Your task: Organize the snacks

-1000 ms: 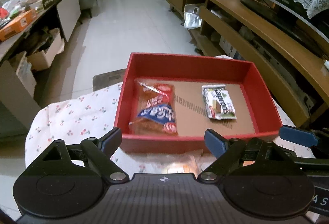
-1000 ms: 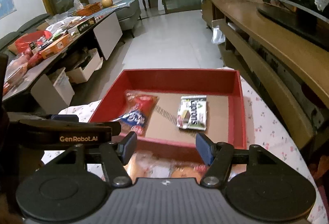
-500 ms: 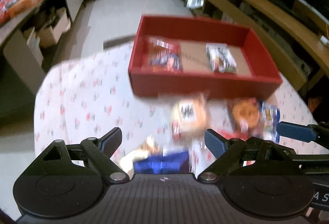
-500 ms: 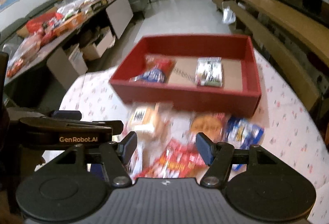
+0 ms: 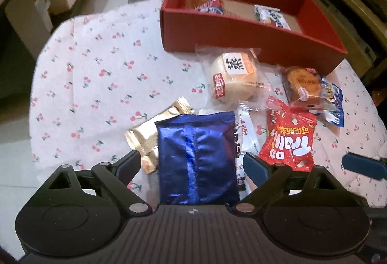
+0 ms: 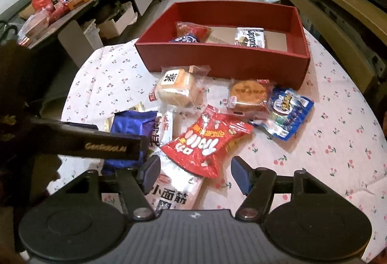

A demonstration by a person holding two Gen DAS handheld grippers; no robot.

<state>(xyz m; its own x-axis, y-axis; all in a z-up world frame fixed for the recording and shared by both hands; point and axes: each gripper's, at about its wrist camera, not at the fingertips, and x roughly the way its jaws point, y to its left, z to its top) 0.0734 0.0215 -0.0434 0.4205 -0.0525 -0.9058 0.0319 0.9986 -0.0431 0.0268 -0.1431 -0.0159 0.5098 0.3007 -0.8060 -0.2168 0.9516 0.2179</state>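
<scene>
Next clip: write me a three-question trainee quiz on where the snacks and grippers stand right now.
1. True or false: the red box is empty.
2. Which packet lies between the left gripper's opening jaws: A gold, B blue foil packet, C red?
3. Fill in: the right gripper hovers over the ___ snack bag.

Key: 1 false, two packets lie inside; 2 B, not yet pinched; 3 red.

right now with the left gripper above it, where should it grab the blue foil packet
Across its long side edges, coming straight down. The blue foil packet lies flat, seam up, lengthwise between the opening left gripper fingers, untouched. Its left edge overlaps the gold packet, so avoid pinching both.
</scene>
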